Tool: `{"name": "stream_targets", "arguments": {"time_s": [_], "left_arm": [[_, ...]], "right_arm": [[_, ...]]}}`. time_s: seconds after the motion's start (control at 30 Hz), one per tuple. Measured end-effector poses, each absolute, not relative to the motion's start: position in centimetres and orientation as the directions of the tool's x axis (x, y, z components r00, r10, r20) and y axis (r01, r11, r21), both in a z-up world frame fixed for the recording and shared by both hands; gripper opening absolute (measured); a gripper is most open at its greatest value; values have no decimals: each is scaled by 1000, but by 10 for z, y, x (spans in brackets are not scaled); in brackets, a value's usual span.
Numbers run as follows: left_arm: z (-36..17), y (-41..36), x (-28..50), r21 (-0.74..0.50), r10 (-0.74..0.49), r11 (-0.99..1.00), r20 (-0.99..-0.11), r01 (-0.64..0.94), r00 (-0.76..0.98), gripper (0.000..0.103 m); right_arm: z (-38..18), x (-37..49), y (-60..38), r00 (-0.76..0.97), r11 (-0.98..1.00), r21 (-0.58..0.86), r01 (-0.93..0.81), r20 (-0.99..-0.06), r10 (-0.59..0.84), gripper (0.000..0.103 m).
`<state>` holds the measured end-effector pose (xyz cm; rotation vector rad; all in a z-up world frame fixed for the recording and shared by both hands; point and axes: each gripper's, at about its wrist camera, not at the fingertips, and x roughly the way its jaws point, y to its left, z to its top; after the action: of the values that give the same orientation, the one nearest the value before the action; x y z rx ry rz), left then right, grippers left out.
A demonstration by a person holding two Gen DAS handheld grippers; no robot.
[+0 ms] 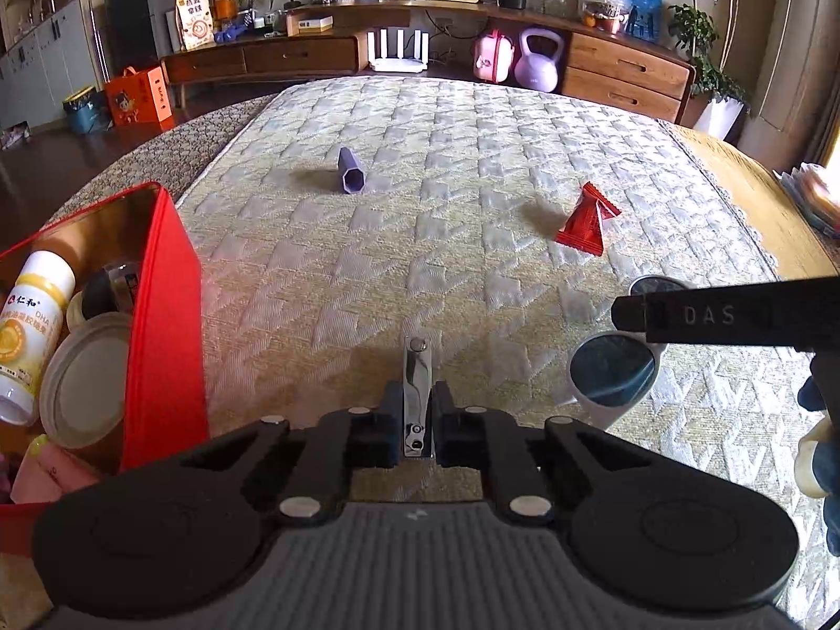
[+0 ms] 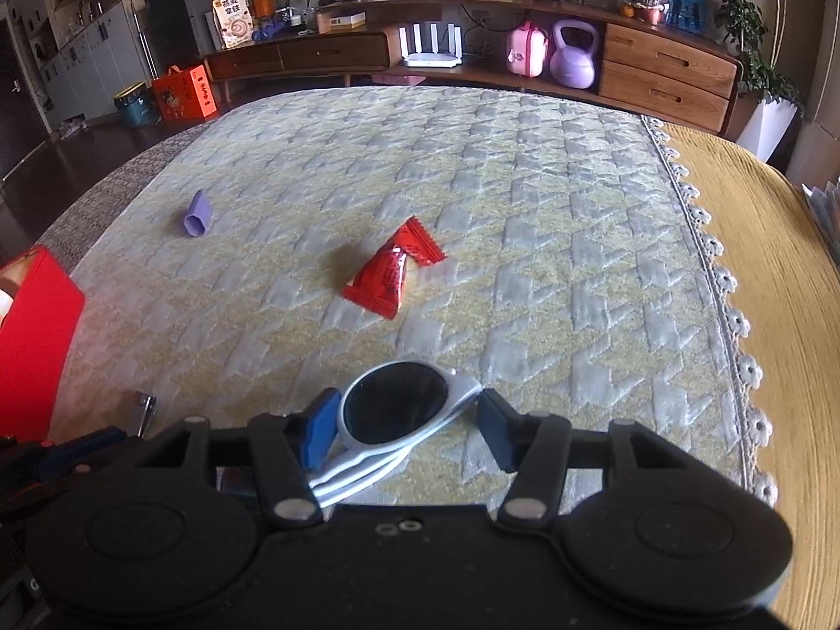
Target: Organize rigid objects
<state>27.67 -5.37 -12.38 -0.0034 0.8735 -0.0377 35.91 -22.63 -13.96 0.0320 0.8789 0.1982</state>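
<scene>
My left gripper (image 1: 418,428) is shut on a shiny metal nail clipper (image 1: 417,394), held just above the quilted mat. My right gripper (image 2: 407,420) is open, its blue pads either side of white-framed sunglasses (image 2: 399,404) lying on the mat; the left pad touches the frame, the right pad stands just apart. The sunglasses also show in the left wrist view (image 1: 611,373). A purple hexagonal tube (image 1: 350,170) and a red snack packet (image 1: 585,218) lie further out. A red box (image 1: 163,315) at the left holds a white bottle (image 1: 31,315), a round lid and other items.
The quilted mat (image 2: 525,210) covers a table with a yellow lace-edged cloth (image 2: 761,289) at the right. A wooden sideboard (image 2: 667,68) with a kettlebell, router and boxes stands beyond the far edge. Papers lie at the far right.
</scene>
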Motion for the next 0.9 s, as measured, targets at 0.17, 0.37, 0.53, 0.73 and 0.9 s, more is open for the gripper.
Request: {"name": "stream_targets", "arguments": {"time_s": [0.17,0.37,0.53,0.73,0.9], "left_arm": [[-120,-49,269,-33,-55,998,-768,46,638,11],[-113,-40,256,-58,-83,996,-771,61,632,11],[-101,-28,245,-82,-103,995,-761,63,641,11],[-86,-8,235,-118,-122,992,-750,51,650,6],[-82,4,231,-139,-166,986,-755,93,635,6]], "right_arm": [[-136,344,-229,612,975,114,-192,-763,210,56],[-125,326,-231,614,966,127,-227,-751,243,56],[-111,310,-229,619,955,130,-265,-736,272,56],[-99,296,-225,625,948,128,-290,-725,289,56],[-96,288,-223,624,946,126,-297,-725,292,56]]}}
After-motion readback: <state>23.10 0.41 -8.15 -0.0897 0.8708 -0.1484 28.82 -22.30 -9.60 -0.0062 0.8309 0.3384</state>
